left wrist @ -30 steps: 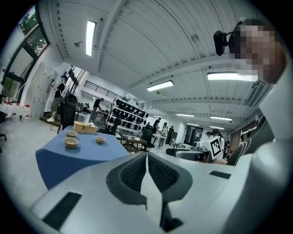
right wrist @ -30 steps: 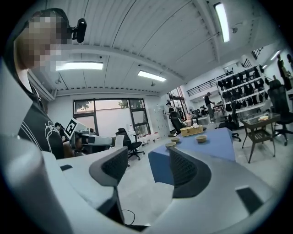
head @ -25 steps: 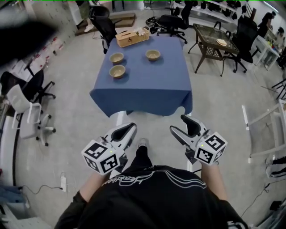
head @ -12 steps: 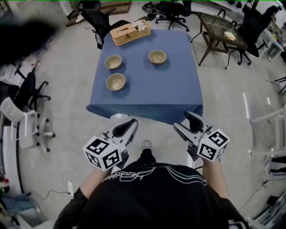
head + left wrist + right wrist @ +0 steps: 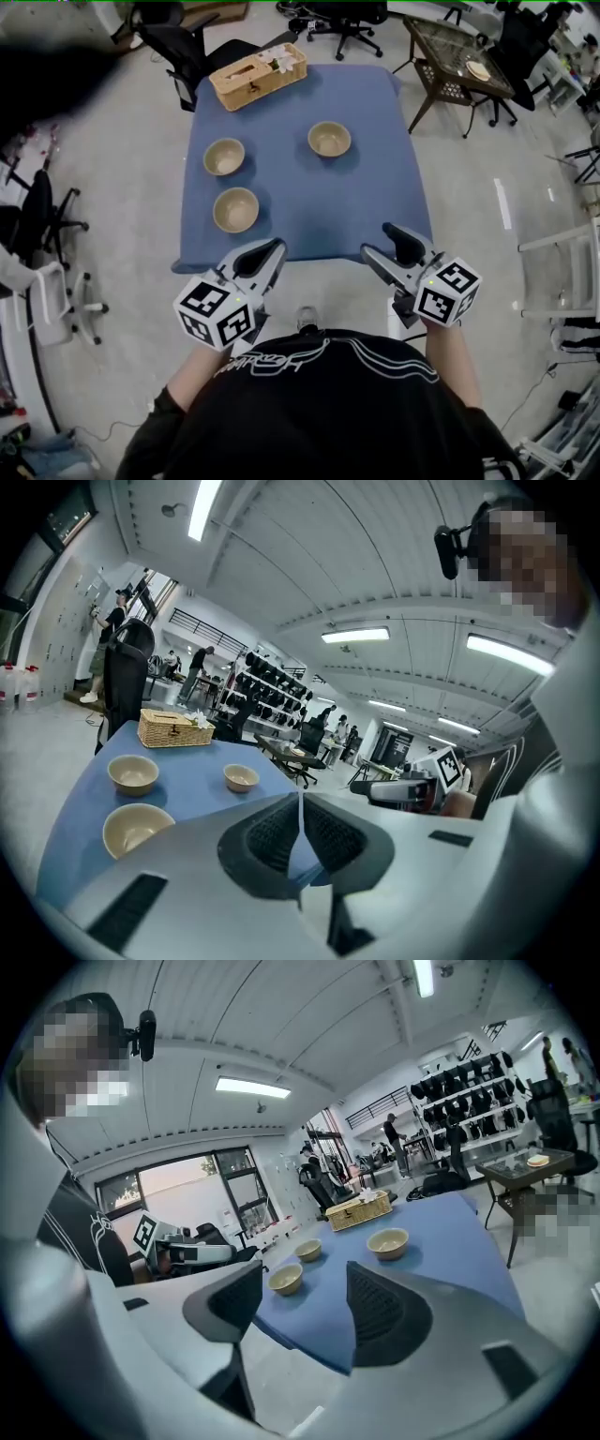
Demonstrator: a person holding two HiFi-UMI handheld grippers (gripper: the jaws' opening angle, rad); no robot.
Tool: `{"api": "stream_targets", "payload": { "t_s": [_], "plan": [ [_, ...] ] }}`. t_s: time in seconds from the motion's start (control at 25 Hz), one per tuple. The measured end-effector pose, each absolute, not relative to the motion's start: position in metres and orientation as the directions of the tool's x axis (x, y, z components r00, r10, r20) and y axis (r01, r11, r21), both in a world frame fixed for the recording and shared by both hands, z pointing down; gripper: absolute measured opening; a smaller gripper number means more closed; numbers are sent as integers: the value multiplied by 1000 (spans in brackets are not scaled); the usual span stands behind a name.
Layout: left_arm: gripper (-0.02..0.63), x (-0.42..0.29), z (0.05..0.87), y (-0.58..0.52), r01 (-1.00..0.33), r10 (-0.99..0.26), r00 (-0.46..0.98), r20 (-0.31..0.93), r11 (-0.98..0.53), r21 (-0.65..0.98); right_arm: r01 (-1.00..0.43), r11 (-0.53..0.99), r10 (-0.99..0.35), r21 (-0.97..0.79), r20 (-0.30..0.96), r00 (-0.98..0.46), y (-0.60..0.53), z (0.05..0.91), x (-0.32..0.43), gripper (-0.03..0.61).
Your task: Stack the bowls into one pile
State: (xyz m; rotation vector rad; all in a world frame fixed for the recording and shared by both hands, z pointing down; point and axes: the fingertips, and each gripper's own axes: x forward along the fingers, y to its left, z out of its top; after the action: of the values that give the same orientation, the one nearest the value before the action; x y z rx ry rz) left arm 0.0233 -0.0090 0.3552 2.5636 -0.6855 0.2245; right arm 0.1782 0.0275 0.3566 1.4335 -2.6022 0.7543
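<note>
nothing is stacked yet. three tan round bowls sit apart on the square table draped in a blue cloth (image 5: 319, 211). the near-left bowl (image 5: 235, 209) is close to the person's edge, the far-left bowl (image 5: 224, 157) sits just beyond it, and the right-hand bowl (image 5: 329, 139) is well apart across the cloth. a woven wicker basket (image 5: 258, 75) stands at the far left corner, clear of all three.

the person stands at the table's near edge with both tools held up just short of it, touching nothing. the left gripper (image 5: 272, 251) has its dark ribbed jaws pressed together with nothing between them. the right gripper (image 5: 380, 242) has its jaws spread wide, and it's empty too.

so by my reckoning the whole job is left: one bowl has to be lifted into another, then the same with the third, until there's one pile. the near-left bowl looks the handiest to start on.
</note>
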Motion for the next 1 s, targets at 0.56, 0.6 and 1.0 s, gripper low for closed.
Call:
{"api": "stream_targets", "payload": {
  "t_s": [0.56,0.6,1.0],
  "plan": [
    [34,49,371,-71,-505,-417,861,290,-767,396,-859,344,-822,-381,320,-471,-30,371,223,281],
    [34,53,374,-75,-507,-418,860,294,-764,399,-857,344,-819,-384,324,-474,-36,374,225,281],
    [34,84,389,-133,-553,-438,831,342,-715,427,-826,365,-774,-429,353,-525,-115,395,258,279]
  ]
}}
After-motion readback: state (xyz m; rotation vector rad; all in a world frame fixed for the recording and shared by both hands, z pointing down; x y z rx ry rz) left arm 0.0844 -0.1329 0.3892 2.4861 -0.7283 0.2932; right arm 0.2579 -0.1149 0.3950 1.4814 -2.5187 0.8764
